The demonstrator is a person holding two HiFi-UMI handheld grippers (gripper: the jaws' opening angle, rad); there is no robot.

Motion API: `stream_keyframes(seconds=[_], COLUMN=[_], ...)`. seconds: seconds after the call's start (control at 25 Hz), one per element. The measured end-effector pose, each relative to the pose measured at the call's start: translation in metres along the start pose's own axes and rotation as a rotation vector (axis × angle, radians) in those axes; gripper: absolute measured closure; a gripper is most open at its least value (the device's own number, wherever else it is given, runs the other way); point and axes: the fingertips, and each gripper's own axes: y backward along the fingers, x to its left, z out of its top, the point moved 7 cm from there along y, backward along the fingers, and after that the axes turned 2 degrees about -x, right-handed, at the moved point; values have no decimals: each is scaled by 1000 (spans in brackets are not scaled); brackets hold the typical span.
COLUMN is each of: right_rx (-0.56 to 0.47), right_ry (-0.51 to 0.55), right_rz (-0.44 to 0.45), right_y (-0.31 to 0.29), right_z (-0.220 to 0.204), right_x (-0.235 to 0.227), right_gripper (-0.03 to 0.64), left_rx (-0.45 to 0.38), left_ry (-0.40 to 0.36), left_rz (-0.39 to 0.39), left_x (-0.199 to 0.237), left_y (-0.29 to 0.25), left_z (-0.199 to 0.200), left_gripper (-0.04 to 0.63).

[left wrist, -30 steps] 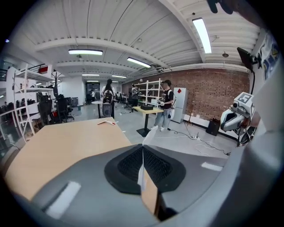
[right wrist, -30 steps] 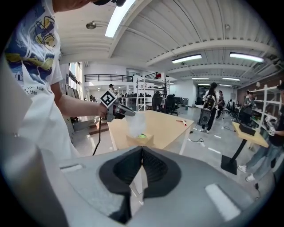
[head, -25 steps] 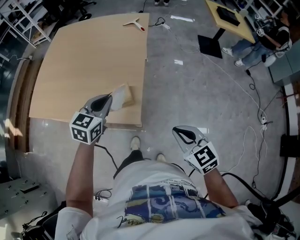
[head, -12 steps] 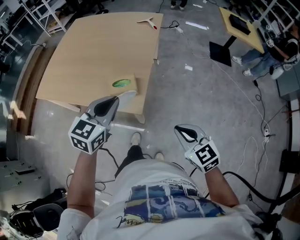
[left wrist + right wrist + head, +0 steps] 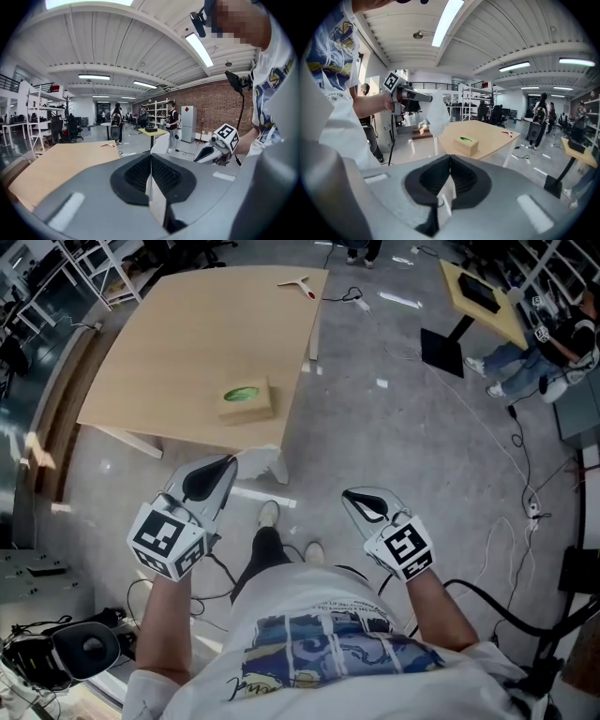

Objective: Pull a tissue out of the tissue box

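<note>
— What has my left gripper got?
— I see its jaws clamped on the tissue, off the table's near edge. The tissue box sits farther off on the table.
— And my right gripper?
— Jaws pressed together, nothing between them.

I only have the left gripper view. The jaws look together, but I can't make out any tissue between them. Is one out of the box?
Observer: Yes. In the head view a white tissue hangs from the tip of the left gripper, clear of the tissue box.
Operator: Where does the box sit? My view doesn't show it.
Observer: It sits on the wooden table, near the edge closest to the person, with its green opening facing up.
</note>
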Motion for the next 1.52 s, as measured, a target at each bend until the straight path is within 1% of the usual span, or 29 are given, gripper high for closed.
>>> stream_keyframes(seconds=[0.4,0.68,1.0,1.52], right_rx=[0,-8,-22,2], right_ry=[28,45,63,106], right_rz=[52,73,78,85], right_y=[8,7,11,11], right_z=[-10,-8,-4,-7], right_x=[11,16,21,29], right_gripper=[614,614,614,614], left_rx=[-8,-16,-27,-26], left_ry=[-11,-19,-22,-23], left_rz=[7,14,6,-2], left_x=[-47,-69,-84,-93], left_y=[28,47,56,61], left_z=[-2,3,9,11], left_gripper=[589,589,589,589])
